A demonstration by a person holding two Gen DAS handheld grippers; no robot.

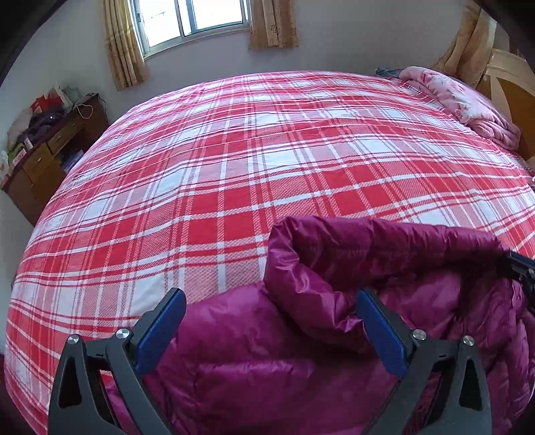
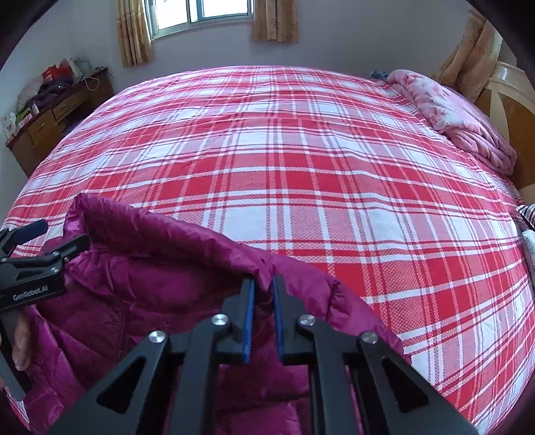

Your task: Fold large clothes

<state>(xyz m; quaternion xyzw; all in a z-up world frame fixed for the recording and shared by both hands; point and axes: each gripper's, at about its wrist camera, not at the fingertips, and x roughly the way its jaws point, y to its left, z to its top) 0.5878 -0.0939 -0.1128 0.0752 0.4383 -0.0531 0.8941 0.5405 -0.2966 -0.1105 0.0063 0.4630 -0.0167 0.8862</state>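
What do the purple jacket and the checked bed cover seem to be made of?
Purple jacket: probably thin nylon or polyester shell with puffy filling; it has a slight sheen, fine crinkles and quilted, swollen sections. Checked bed cover: probably woven cotton or a blend; matte, with a visible weave texture in the red and white squares.

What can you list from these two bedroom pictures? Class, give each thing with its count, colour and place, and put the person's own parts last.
Puffer jacket: one, magenta, near edge of bed.
Bedspread: one, red and white plaid, covering bed.
Quilt: one, pink, bunched at far right.
Desk: one, brown, far left, cluttered.
Window: one, far wall.
Curtains: tan, beside window.
Left gripper: black, blue pads, open over jacket.
Right gripper: shut on jacket's edge.
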